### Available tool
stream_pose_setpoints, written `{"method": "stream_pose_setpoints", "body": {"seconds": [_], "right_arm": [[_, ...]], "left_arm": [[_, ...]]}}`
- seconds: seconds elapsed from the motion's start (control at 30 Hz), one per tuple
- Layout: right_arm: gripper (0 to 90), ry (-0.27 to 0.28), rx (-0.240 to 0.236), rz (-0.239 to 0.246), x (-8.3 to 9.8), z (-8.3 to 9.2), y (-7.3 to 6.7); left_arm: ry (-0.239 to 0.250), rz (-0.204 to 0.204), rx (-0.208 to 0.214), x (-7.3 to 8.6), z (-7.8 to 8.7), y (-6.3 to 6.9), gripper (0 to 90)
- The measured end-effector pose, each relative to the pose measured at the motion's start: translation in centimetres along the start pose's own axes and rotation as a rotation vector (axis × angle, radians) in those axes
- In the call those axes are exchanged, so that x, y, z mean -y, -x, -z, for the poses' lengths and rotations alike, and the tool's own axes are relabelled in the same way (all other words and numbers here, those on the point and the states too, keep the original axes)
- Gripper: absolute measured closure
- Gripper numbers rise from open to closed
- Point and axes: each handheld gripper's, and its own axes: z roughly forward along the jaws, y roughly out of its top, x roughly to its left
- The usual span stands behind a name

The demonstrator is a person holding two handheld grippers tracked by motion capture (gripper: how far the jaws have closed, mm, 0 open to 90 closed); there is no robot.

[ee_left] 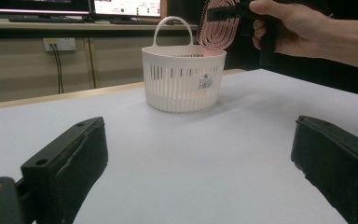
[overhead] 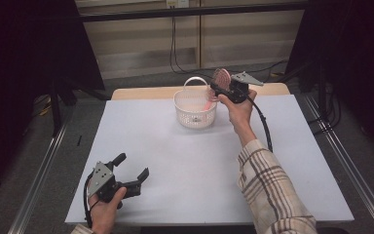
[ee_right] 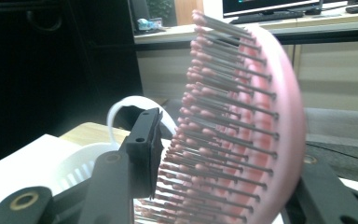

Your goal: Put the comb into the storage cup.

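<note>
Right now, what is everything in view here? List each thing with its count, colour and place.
basket: one, white, slotted wall with a loop handle, at the far middle of the table.
hairbrush: one, pink with bristles, head above the basket's right rim, handle pointing down into the basket, between the right gripper's jaws.
table: one, white top with a wooden strip at the far edge.
monitors: at least two, lit, on a shelf behind the table.
wall socket: one, white, cables hanging from it.
left gripper: one, black, jaws open, at the near left of the table.
right gripper: one, black, raised beside the basket, jaws around the hairbrush.
sleeve: one, checked, on the right arm.
</note>
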Motion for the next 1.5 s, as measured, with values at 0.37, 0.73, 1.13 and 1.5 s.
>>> {"method": "stream_pose_setpoints", "body": {"seconds": [0.37, 0.73, 1.13, 1.5], "right_arm": [[52.2, -0.026, 0.013, 0.001, 0.2, -0.2, 0.4], [53.7, -0.043, -0.002, -0.012, 0.7, -0.6, 0.4], [50.8, -0.055, -0.001, -0.031, 0.9, -0.7, 0.6], [47.4, -0.067, -0.011, -0.043, 1.2, -0.8, 0.1]], "left_arm": [[0.001, 0.004, 0.000, 0.0, 0.0, 0.0, 3.8], [-0.001, 0.003, 0.000, 0.0, 0.0, 0.0, 3.8], [-0.005, 0.001, 0.001, 0.0, -0.1, 0.0, 3.8], [-0.001, 0.003, 0.004, 0.0, 0.0, 0.1, 3.8]]}}
